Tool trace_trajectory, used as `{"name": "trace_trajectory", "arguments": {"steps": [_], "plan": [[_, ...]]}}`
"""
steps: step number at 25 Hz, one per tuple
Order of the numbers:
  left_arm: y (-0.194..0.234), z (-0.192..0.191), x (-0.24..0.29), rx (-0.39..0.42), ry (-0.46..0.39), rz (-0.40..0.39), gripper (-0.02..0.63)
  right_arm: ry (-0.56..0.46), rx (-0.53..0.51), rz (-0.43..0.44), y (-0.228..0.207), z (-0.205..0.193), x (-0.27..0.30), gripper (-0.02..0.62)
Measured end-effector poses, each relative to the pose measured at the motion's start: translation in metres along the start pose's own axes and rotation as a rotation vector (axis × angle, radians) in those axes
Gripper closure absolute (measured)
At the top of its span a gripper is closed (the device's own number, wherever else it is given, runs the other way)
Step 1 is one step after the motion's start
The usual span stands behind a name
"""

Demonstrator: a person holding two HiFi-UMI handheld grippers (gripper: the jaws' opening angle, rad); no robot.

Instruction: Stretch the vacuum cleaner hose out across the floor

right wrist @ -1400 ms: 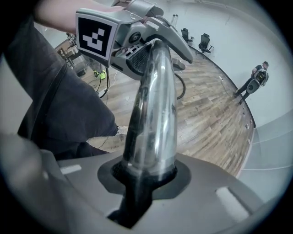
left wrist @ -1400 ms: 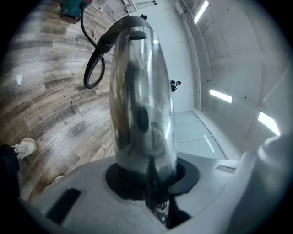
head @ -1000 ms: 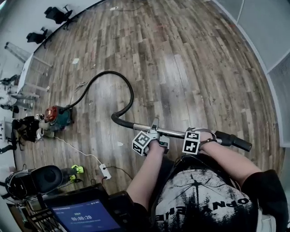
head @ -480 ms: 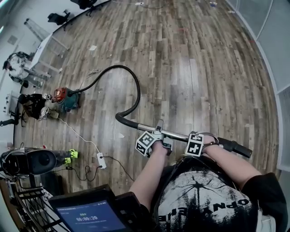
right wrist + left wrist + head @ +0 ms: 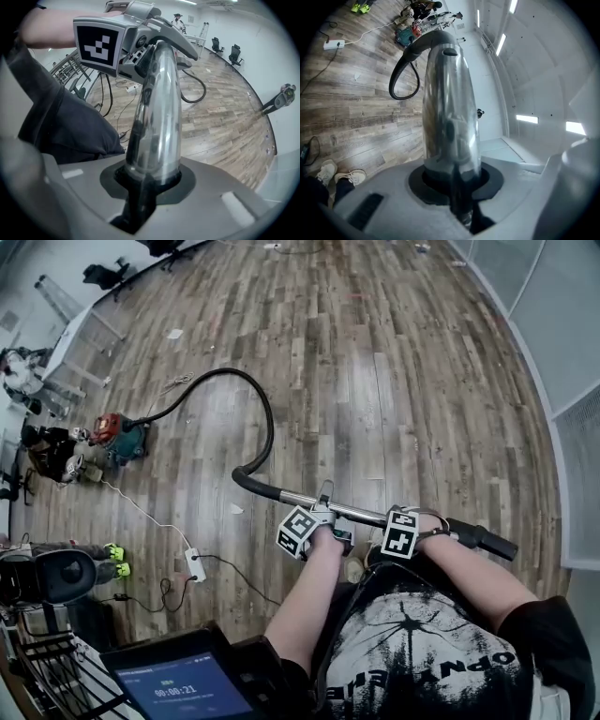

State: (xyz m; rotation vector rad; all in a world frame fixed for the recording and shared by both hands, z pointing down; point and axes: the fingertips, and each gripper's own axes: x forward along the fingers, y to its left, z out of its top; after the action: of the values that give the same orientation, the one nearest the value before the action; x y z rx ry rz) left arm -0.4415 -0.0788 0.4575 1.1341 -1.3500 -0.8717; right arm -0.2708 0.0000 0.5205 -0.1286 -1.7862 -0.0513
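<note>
A red and teal vacuum cleaner (image 5: 117, 437) stands on the wood floor at the left. Its black hose (image 5: 267, 418) arcs up and over, then curls down into a chrome tube (image 5: 361, 513) that ends in a black handle (image 5: 486, 541). My left gripper (image 5: 323, 510) is shut on the tube near the hose end. My right gripper (image 5: 414, 518) is shut on it close to the handle. The tube (image 5: 447, 108) runs straight out of the left gripper (image 5: 452, 173) toward the hose (image 5: 401, 82). In the right gripper view the tube (image 5: 157, 112) leaves the right gripper (image 5: 150, 180) toward the left gripper (image 5: 154, 51).
A white power strip (image 5: 195, 564) with its cord lies on the floor at the lower left. Someone's green shoes (image 5: 114, 555) and dark equipment (image 5: 56, 577) are beside it. A screen (image 5: 178, 688) is at the bottom. Glass walls (image 5: 562, 371) line the right; chairs (image 5: 101, 276) stand far left.
Both grippers have carried the tube a little further from the vacuum cleaner, and the floor has slid in the view. The hose arc stands narrower. Both grips are unchanged.
</note>
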Motion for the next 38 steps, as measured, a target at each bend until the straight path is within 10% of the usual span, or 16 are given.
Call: {"name": "trace_trajectory", "arguments": {"steps": [15, 38], "plan": [[0.011, -0.061, -0.044, -0.024, -0.022, 0.025, 0.538, 0.011, -0.032, 0.034, 0.054, -0.052, -0.009, 0.508], [-0.039, -0.271, -0.025, 0.002, -0.191, 0.088, 0.540, -0.063, -0.167, 0.113, 0.050, -0.269, -0.066, 0.508]]}}
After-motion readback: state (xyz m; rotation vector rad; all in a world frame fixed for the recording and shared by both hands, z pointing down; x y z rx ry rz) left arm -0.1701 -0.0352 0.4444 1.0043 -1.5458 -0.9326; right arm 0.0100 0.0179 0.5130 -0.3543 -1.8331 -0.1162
